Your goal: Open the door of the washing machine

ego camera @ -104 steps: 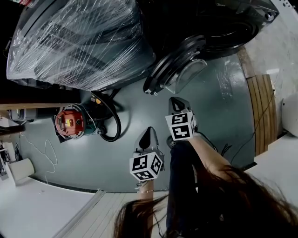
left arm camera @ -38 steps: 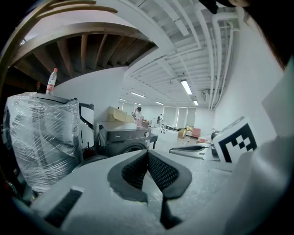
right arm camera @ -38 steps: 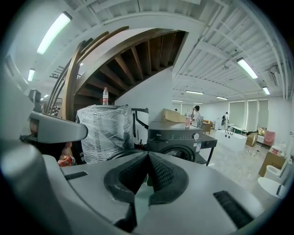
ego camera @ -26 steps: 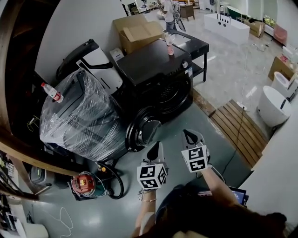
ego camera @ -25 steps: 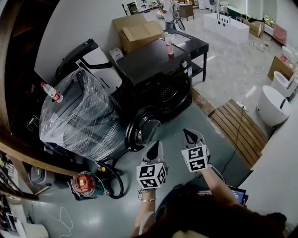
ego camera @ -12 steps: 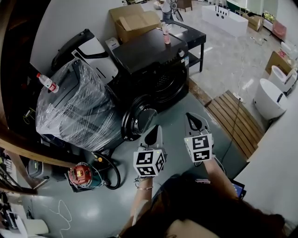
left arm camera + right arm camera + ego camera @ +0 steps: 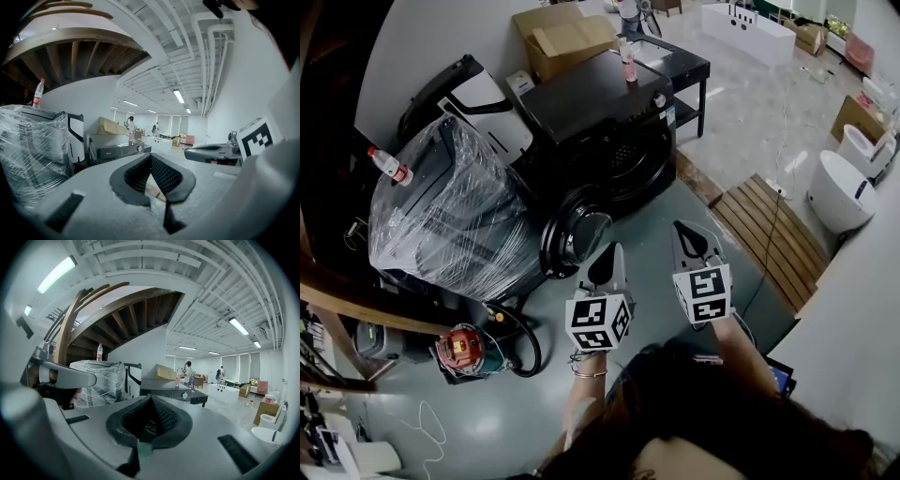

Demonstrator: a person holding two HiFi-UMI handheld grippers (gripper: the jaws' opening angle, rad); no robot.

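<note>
already open washing machine door (image 7: 574, 239)

Upright black front-loading washing machine (image 7: 592, 105), its round dark-rimmed door (image 7: 578, 238) swung open leftward.

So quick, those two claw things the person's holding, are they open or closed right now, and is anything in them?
Left gripper: closed, holding nothing.
Right gripper: closed, holding nothing.

Right gripper (image 7: 151, 399) jaws together, empty; washing machine (image 7: 168, 389) ahead
</note>
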